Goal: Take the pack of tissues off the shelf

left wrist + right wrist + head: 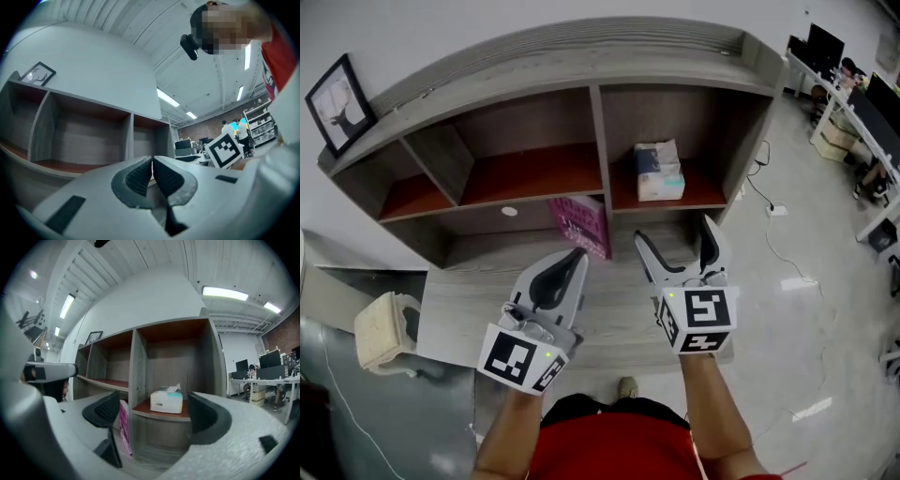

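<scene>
Head view:
- Pink item [581,225], 12 o'clock of centre: print too small to read.
- Pack of tissues [659,172]: label unreadable.
- Desks [853,94], 2 o'clock: cut by right edge.
- Beige object [384,333], 9 o'clock: identity unclear.
- Forearms [717,412]: cut by bottom edge.

Left gripper view:
- Left gripper [152,161]: body hides lower part of shelf [84,140].
- People [236,129], 3 o'clock: too small to detail.

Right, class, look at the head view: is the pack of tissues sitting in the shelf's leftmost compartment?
No, the pack of tissues sits in the rightmost compartment of the shelf, on its reddish board.
</scene>
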Tool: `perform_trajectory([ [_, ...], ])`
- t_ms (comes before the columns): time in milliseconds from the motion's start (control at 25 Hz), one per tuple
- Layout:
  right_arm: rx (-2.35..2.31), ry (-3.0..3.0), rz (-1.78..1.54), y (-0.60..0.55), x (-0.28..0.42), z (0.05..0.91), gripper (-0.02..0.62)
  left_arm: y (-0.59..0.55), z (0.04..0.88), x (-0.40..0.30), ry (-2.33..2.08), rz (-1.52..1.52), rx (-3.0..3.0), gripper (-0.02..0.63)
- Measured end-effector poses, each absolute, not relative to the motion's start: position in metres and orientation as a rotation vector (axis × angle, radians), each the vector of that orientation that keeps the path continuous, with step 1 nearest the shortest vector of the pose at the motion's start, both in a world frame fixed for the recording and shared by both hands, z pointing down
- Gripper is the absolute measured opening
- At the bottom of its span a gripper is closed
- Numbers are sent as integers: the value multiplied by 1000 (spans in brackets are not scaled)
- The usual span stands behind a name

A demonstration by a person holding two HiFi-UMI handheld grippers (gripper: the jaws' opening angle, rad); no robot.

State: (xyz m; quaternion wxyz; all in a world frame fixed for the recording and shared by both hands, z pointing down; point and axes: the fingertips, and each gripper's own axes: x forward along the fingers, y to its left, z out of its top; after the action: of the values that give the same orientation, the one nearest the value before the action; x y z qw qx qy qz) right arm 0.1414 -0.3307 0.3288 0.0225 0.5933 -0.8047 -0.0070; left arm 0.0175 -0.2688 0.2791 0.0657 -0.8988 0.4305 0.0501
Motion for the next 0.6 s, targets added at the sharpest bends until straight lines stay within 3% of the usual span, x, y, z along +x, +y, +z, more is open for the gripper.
perform_trajectory([
  [600,1914,-2347,102,-416,141,356,465,-330,287,7,1251,178,-2779,11],
])
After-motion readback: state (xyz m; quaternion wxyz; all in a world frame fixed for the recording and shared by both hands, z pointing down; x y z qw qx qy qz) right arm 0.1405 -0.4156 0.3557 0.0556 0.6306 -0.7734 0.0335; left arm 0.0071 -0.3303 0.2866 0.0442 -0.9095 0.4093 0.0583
